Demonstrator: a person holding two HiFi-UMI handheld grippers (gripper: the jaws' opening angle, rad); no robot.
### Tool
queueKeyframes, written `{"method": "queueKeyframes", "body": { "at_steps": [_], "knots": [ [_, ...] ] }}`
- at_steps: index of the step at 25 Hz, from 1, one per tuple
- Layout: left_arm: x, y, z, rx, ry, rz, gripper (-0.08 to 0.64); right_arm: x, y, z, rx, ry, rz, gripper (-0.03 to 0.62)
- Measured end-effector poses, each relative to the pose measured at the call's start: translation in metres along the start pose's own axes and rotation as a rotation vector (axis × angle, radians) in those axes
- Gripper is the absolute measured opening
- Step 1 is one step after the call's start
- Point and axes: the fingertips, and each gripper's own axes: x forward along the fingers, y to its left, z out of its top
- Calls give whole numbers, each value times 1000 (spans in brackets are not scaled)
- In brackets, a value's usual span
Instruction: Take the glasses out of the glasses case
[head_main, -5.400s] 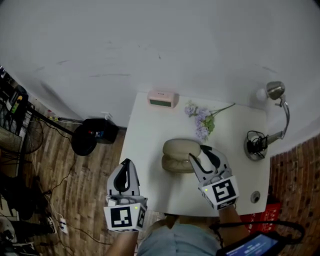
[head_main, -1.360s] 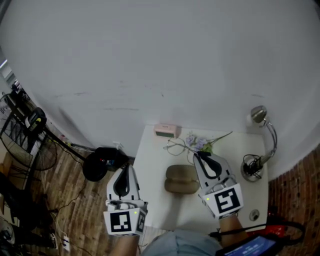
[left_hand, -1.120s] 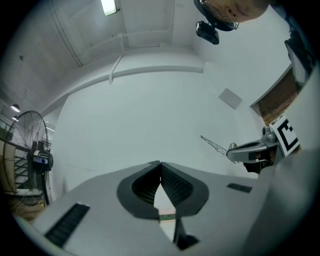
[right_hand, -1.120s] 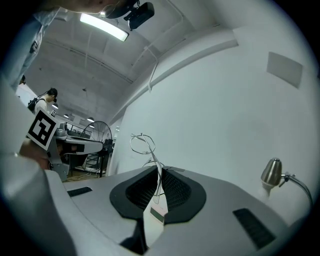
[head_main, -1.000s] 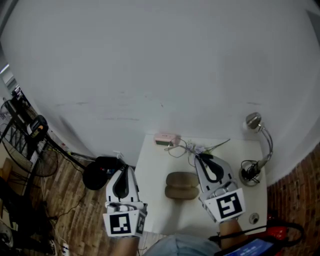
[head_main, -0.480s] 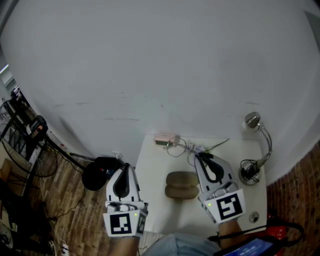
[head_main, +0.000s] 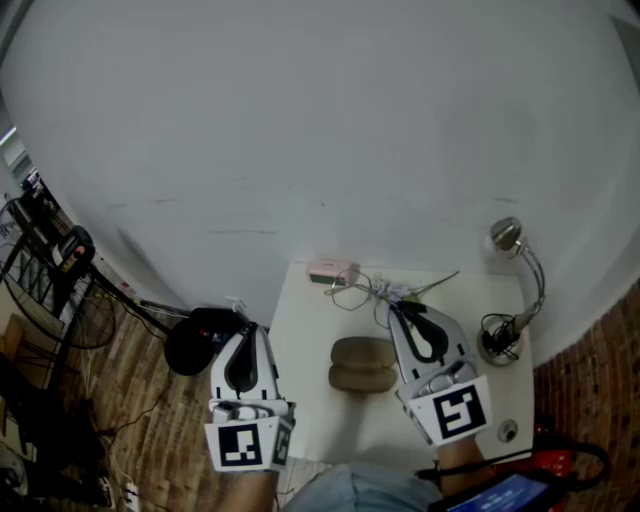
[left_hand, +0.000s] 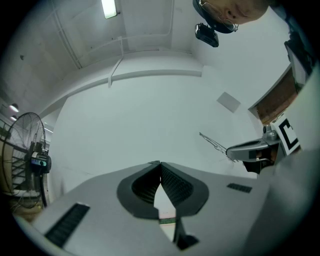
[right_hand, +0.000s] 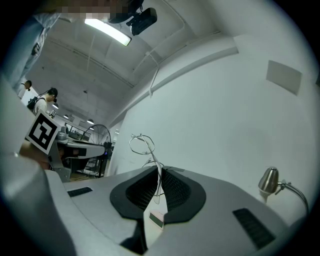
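Head view, case: the beige rounded glasses case lies mid-way on the white table.
Head view, glasses: the thin wire-framed glasses are out of the case, in the air beyond its far side.
Head view, right tongs: the right tongs reach past the case's right end and carry the glasses at their tips.
Head view, left tongs: the left tongs hover well left of the case, off the table.
Left gripper view: the left tongs are closed, with nothing between them.
Right gripper view: the right tongs are clamped on a wire part of the glasses, and the rims stick up past the tips.
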Motion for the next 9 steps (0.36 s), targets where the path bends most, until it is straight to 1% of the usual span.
{"method": "queueKeyframes", "body": {
  "at_steps": [6, 9],
  "knots": [
    [-1, -5, -5, -2, 22, 0, 6, -2, -3, -1, 1, -1, 1, 41],
    [0, -9, -4, 1, 15, -5, 6, -3, -5, 0, -2, -8, 3, 41]
  ]
}}
